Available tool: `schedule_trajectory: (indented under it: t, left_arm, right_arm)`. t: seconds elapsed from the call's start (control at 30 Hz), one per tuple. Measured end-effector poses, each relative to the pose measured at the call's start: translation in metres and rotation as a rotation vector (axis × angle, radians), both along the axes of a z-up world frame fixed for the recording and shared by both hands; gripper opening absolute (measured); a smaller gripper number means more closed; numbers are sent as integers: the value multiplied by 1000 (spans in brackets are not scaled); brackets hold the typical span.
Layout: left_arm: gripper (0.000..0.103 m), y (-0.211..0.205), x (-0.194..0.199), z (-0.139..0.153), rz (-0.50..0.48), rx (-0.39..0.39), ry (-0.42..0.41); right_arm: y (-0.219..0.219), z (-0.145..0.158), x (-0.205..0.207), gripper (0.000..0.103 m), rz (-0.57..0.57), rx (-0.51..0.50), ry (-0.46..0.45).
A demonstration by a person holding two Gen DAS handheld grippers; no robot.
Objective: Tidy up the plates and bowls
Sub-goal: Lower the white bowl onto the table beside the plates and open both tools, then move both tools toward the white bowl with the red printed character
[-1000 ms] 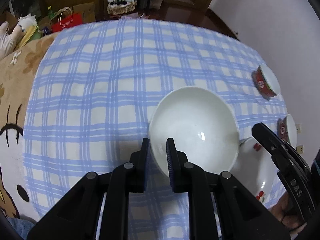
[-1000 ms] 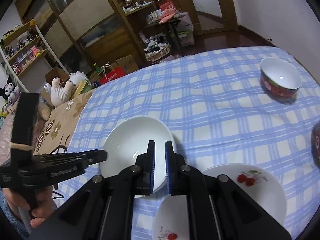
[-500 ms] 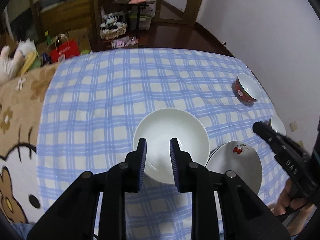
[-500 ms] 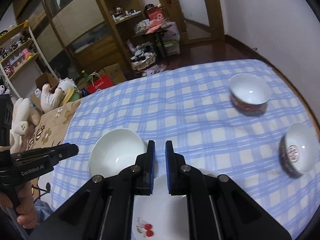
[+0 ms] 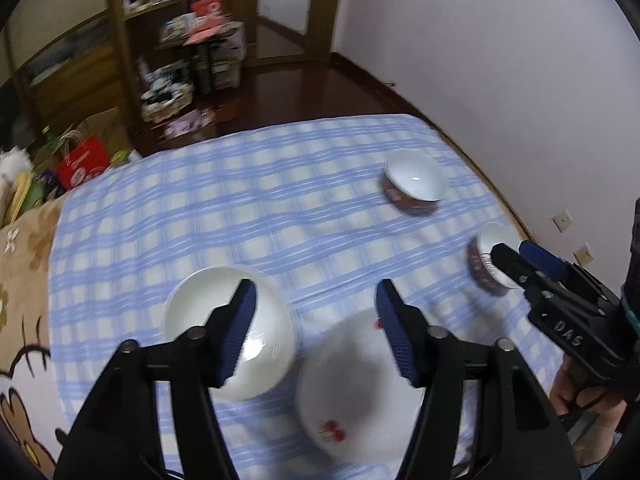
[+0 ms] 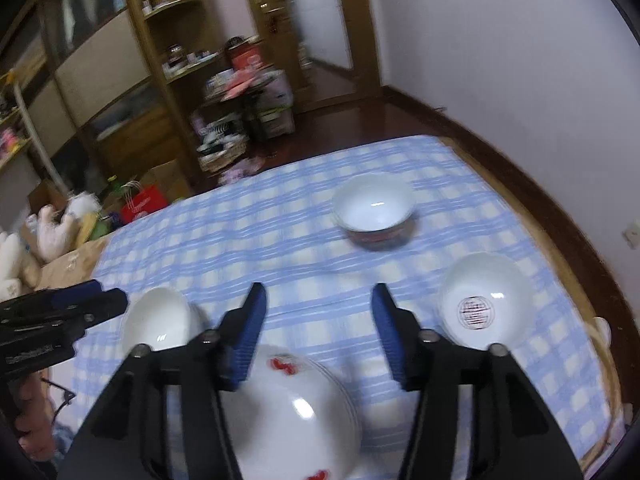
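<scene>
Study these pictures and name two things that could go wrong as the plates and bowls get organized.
1. The small bowl with the dark patterned outside sits close to the edge of the blue checked tablecloth; a nudge might tip it off.
2. The plain white plate and the white plate with red cherries lie almost touching; lifting either with an open left gripper could knock the other.

Bowls glossy glazed ceramic: plain white bowl (image 5: 228, 332), cherry-print plate (image 5: 360, 392), red-banded bowl (image 6: 374, 216). Checked tablecloth (image 5: 240, 208) matt woven cloth. Floor (image 5: 288, 88) polished dark wood. Gripper pads (image 5: 240, 332) ribbed blue rubber, arms matt black plastic.
</scene>
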State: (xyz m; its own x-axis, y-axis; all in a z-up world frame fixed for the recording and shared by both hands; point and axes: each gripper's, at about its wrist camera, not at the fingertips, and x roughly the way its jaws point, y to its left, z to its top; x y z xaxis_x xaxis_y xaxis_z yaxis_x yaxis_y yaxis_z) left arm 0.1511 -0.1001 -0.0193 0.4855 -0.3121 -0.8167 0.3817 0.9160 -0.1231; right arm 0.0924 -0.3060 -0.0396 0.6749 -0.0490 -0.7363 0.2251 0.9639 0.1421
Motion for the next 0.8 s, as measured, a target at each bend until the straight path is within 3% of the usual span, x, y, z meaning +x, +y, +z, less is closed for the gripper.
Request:
schedule_trajectory:
  t: [0.1, 0.23, 0.33, 0.4, 0.8]
  left_arm:
    - [77, -29, -3, 2, -46, 0, -29]
    - [80, -63, 0, -4, -91, 24, -32]
    - [81, -82, 4, -10, -111, 17, -9]
    - [85, -94, 7, -14, -125, 15, 8]
    - [85, -157, 21, -28, -210, 12, 36]
  right_arm:
    - [-24, -5, -5, 64, -50, -6, 17]
    - [-52, -10, -15, 83, -109, -4, 13]
    - [-72, -11, -23, 91, -154, -2, -2]
    - [-86, -12, -27, 92, -181, 5, -9]
    - [-127, -24, -36, 94, -260, 16, -36]
